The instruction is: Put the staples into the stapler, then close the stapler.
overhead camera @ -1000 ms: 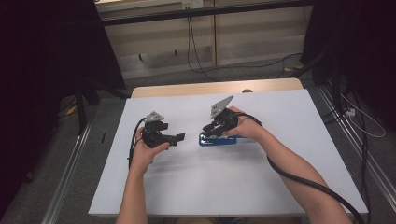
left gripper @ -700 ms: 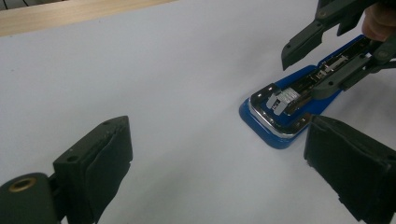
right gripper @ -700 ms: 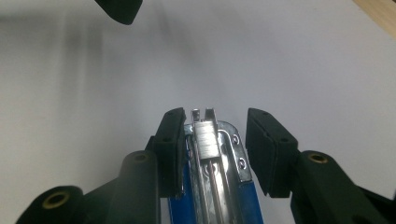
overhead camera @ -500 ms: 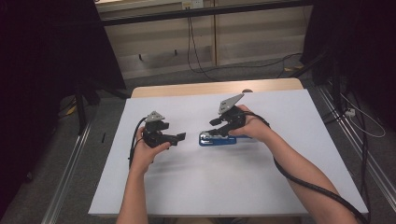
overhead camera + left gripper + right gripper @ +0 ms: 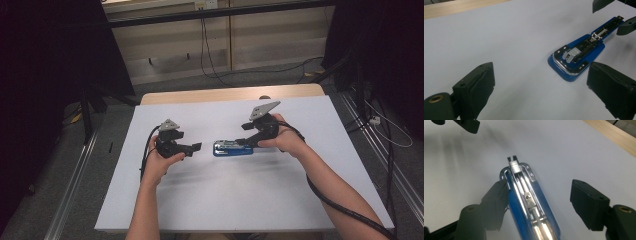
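Observation:
A blue stapler (image 5: 231, 148) lies opened flat on the white sheet (image 5: 225, 200), its metal staple channel facing up (image 5: 524, 192). My right gripper (image 5: 243, 142) hangs over its right end. The jaws have just been opening and stand apart on either side of the stapler (image 5: 579, 53). The left pad (image 5: 496, 200) is close beside its edge and the right pad (image 5: 586, 202) is well clear. My left gripper (image 5: 195, 147) is held a little to the left of the stapler, pointing at it. It is open, and nothing lies between its jaws (image 5: 540, 75).
The white sheet covers most of a wooden table whose bare far edge (image 5: 225, 94) shows. Cables trail from both grippers and lie on the floor behind. Metal rails (image 5: 75, 190) run along both sides of the table.
My right gripper has slid to the right along the stapler and risen slightly, its jaws spreading wider. The stapler stays flat on the sheet. The left hand has not moved.

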Available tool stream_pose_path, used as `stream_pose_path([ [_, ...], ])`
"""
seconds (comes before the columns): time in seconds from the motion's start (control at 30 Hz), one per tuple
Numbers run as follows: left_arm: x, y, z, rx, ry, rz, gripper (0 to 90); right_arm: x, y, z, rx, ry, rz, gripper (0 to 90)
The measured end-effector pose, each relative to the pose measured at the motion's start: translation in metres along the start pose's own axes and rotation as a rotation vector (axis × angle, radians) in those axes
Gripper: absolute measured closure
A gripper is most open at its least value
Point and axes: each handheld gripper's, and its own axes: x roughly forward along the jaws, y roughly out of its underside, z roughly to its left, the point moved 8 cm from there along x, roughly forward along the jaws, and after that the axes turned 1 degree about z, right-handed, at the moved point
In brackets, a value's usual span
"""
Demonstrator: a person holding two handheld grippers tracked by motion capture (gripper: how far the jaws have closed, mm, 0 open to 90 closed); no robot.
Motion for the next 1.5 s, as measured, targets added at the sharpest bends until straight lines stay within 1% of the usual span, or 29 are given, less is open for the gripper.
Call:
stream_pose_path([
  [0.07,0.001,0.000,-0.001,0.003,0.001,0.004,8.0,-0.005,0.004,-0.002,0.023,0.011,-0.007,26.2],
  [0.13,0.001,0.000,-0.001,0.001,-0.001,0.004,8.0,-0.009,0.008,-0.004,0.034,0.043,0.000,22.3],
  [0.23,0.000,0.000,0.000,0.012,-0.004,0.003,8.0,-0.016,0.012,-0.005,0.049,0.066,-0.008,21.1],
  [0.3,0.000,0.000,-0.001,0.001,-0.001,0.004,8.0,-0.020,0.015,-0.005,0.047,0.084,-0.006,20.0],
  [0.4,0.000,0.000,-0.002,0.003,0.000,0.006,8.0,-0.025,0.018,-0.003,0.058,0.094,-0.013,19.4],
  [0.5,0.001,0.000,-0.002,0.017,-0.002,0.005,8.0,-0.029,0.025,-0.002,0.051,0.118,0.000,19.3],
  [0.53,0.001,0.000,-0.003,0.008,0.004,0.008,8.0,-0.030,0.027,-0.001,0.054,0.117,-0.002,19.1],
  [0.6,0.002,0.001,-0.004,0.011,0.001,0.013,8.0,-0.033,0.031,0.000,0.075,0.124,-0.008,18.9],
  [0.67,0.003,0.001,-0.004,0.012,0.001,0.011,8.0,-0.037,0.035,0.000,0.086,0.133,-0.014,18.5],
  [0.8,0.003,0.000,-0.005,0.019,0.002,0.015,8.0,-0.047,0.042,-0.002,0.125,0.159,-0.035,17.7],
  [0.87,0.004,0.000,-0.006,0.013,0.002,0.011,8.0,-0.053,0.045,-0.002,0.129,0.172,-0.039,17.7],
  [0.93,0.005,0.001,-0.006,0.015,0.002,0.017,8.0,-0.057,0.048,-0.001,0.136,0.180,-0.040,17.7],
  [1.03,0.005,0.001,-0.006,0.021,0.003,0.016,8.0,-0.064,0.051,-0.003,0.120,0.219,-0.020,17.3],
  [1.1,0.005,0.001,-0.006,0.027,0.002,0.021,8.0,-0.066,0.052,-0.003,0.122,0.227,-0.020,17.3],
  [1.13,0.005,0.001,-0.007,0.026,0.003,0.020,8.0,-0.071,0.054,-0.002,0.137,0.232,-0.036,17.2],
  [1.2,0.006,0.001,-0.009,0.022,0.008,0.021,8.0,-0.074,0.058,-0.003,0.144,0.248,-0.034,17.3],
  [1.23,0.006,0.001,-0.009,0.030,0.006,0.022,8.0,-0.075,0.060,-0.003,0.152,0.253,-0.035,17.3],
  [1.27,0.007,0.001,-0.010,0.025,0.008,0.022,8.0,-0.077,0.062,-0.003,0.163,0.255,-0.038,17.4],
  [1.4,0.008,0.001,-0.012,0.027,0.015,0.023,9.1,-0.084,0.073,-0.003,0.187,0.274,-0.042,18.3],
  [1.47,0.008,0.001,-0.013,0.029,0.016,0.027,9.4,-0.088,0.078,-0.004,0.195,0.295,-0.041,19.3],
  [1.5,0.008,0.001,-0.016,0.041,0.015,0.032,9.9,-0.091,0.081,-0.005,0.204,0.311,-0.041,19.4],
])
